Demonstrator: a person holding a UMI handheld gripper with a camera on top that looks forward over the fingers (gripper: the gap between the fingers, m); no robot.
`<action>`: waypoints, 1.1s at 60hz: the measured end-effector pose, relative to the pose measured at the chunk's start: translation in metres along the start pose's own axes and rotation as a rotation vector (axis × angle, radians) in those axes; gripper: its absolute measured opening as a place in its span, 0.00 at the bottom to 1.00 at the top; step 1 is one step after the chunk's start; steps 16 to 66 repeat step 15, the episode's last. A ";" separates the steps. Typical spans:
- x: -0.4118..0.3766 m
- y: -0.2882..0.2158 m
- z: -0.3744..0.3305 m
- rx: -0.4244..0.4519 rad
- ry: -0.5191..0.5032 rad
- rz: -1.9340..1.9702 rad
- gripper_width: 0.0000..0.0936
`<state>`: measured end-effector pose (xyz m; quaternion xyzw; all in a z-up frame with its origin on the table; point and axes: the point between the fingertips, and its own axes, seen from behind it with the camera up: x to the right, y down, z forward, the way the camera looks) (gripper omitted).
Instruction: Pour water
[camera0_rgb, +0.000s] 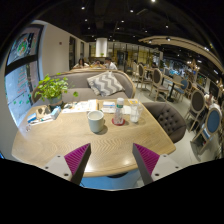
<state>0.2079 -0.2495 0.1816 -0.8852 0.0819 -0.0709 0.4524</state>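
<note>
1. Nearest the camera, the gripper (111, 160) hangs above the near edge of the worktop (55, 145); its two fingers (78, 161), each with a magenta pad, stand wide apart with nothing between them.
2. Light wood forms the worktop, which is broad and pale.
3. Well beyond the fingers, near the middle of the worktop, a white mug (95, 121) stands upright with its mouth facing up.
4. Just beside the mug, a clear bottle (119, 111) stands upright, its long axis vertical and its cap on top.
5. On the far side of the worktop, a potted plant (50, 89) stands.
6. Behind the worktop, a grey sofa (92, 82) carries a striped cushion (105, 84).
7. Beyond that, a dim café room holds chairs (211, 118) and ceiling lights.
</note>
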 end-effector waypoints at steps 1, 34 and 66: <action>0.000 0.000 -0.001 -0.001 0.002 -0.006 0.91; -0.005 0.005 -0.001 -0.015 -0.002 -0.024 0.91; -0.005 0.005 -0.001 -0.015 -0.002 -0.024 0.91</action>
